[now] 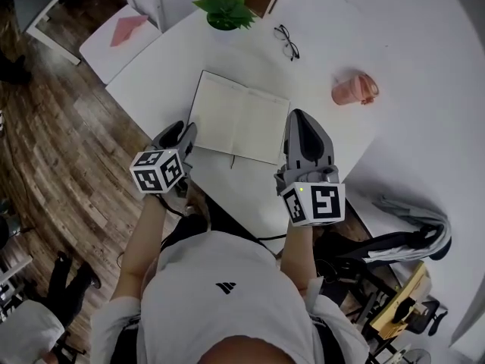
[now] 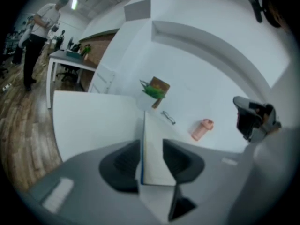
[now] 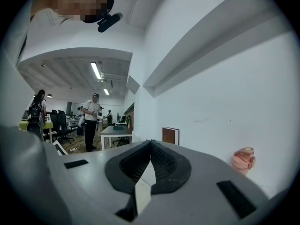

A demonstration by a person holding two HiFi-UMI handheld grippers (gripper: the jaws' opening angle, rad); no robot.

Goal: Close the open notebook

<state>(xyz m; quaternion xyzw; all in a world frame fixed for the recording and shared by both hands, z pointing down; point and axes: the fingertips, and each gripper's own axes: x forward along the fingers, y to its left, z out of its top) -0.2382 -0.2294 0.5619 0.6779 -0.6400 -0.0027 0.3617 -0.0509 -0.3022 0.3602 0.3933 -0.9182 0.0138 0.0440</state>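
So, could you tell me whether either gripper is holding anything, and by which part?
Nothing is held: the left gripper stands open astride the edge of the open white-paged notebook; the right gripper is shut, empty.

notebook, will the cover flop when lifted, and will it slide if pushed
The notebook lies flat and straight-edged, so its cover is probably fairly stiff and should swing as one piece. It looks thin, so likely light. On the smooth white table a sideways push may slide it rather than fold it.
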